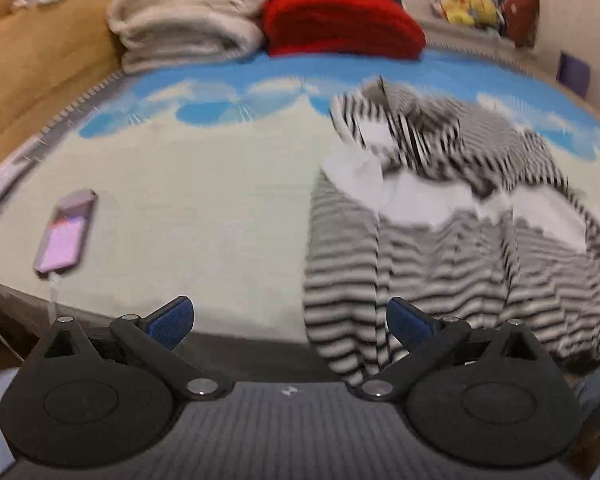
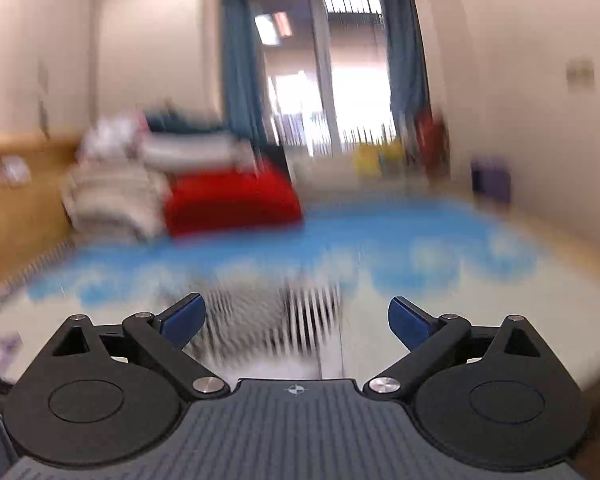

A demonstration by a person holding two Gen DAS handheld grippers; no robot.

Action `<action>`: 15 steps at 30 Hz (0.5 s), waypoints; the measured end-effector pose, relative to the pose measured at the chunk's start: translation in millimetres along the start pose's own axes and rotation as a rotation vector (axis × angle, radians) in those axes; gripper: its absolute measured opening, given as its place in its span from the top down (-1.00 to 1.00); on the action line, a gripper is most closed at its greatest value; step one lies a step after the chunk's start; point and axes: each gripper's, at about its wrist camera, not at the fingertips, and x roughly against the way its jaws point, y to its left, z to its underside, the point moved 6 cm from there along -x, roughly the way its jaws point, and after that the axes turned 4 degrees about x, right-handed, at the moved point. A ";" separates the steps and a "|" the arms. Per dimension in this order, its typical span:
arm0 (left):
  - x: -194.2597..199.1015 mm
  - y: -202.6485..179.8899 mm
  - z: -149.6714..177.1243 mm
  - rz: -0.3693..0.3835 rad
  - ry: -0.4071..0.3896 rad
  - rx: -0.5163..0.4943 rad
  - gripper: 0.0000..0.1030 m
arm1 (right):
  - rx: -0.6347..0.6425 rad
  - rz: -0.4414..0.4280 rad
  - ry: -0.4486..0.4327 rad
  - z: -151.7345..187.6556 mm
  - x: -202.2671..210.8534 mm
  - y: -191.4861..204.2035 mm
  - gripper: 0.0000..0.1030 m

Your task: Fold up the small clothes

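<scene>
A black-and-white striped garment [image 1: 460, 232] lies crumpled on the bed, its lower part hanging over the near edge. My left gripper [image 1: 290, 322] is open and empty at the bed's near edge; its right finger [image 1: 410, 322] is in front of the hanging cloth. In the right wrist view, my right gripper [image 2: 296, 320] is open and empty above the same striped garment [image 2: 284, 320], which is blurred by motion.
The bed cover [image 1: 188, 184] is pale with blue cloud shapes. A phone [image 1: 66, 232] with a cable lies at its left. Folded beige blankets [image 1: 188, 16] and a red blanket [image 1: 340, 24] are stacked at the far end. A wooden headboard [image 1: 28, 60] runs along the left.
</scene>
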 end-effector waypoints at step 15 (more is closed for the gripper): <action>-96.4 -0.6 18.8 0.119 0.147 0.056 -1.00 | -0.148 -0.056 0.518 135.0 -169.4 -16.9 -0.87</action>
